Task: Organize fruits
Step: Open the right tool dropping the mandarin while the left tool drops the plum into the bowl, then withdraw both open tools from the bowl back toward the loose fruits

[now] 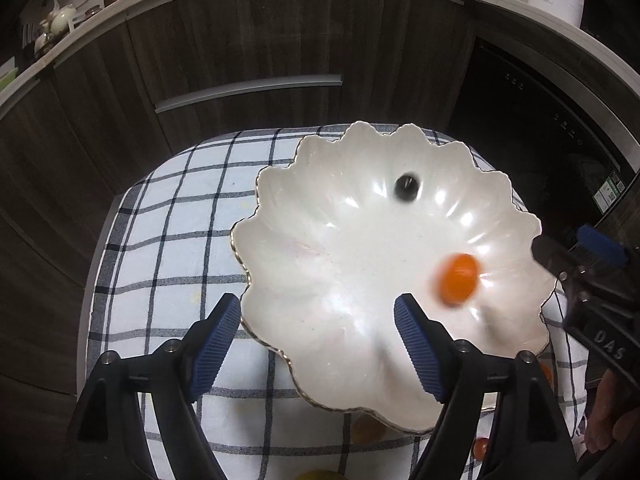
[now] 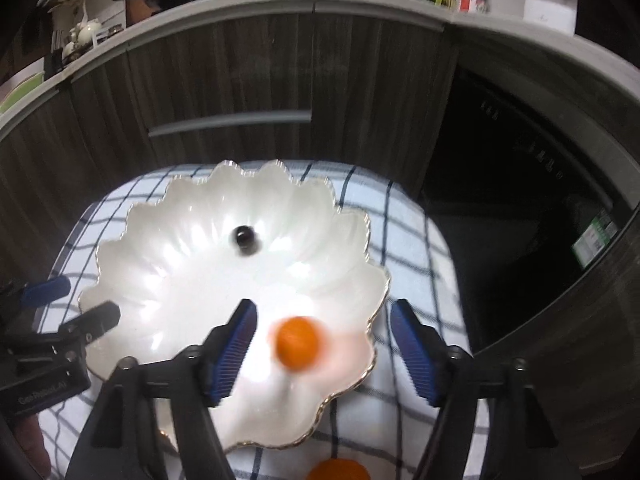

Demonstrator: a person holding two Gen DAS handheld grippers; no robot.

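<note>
White and scalloped with a thin gold rim, the dish [image 1: 280, 176] fills the middle of the left wrist view, sitting on a blue-checked cloth [image 1: 168, 216]. A small orange fruit [image 1: 459, 279], blurred, lies inside the dish toward 4 o'clock of its centre. A dark berry [image 1: 407, 188] sits in the dish at about 1 o'clock. The left gripper [image 1: 320, 344] hangs over the dish's near-left edge with its blue pads well apart and nothing between them. At 3 o'clock of the view the right gripper [image 1: 560, 256] reaches in over the dish rim. At 6 o'clock, below the dish, more fruit lies on the cloth: an orange one [image 1: 366, 428] partly under the rim, a small red one [image 1: 480, 448] and a yellowish one [image 1: 316, 475] cut off by the frame edge.

From the right wrist view the dish [image 2: 132, 248] sits centre-left on the cloth [image 2: 404, 240]. The right gripper [image 2: 322, 346] has its jaws apart, and the orange fruit [image 2: 298, 342] shows between the pads, touching neither, against the dish's near side. The berry [image 2: 243, 238] lies at 12 o'clock of the dish floor. The left gripper [image 2: 76, 304] enters at 9 o'clock, jaws apart. Another orange fruit [image 2: 338, 470] lies on the cloth at 6 o'clock. Dark wood cabinets [image 2: 240, 72] stand behind.
</note>
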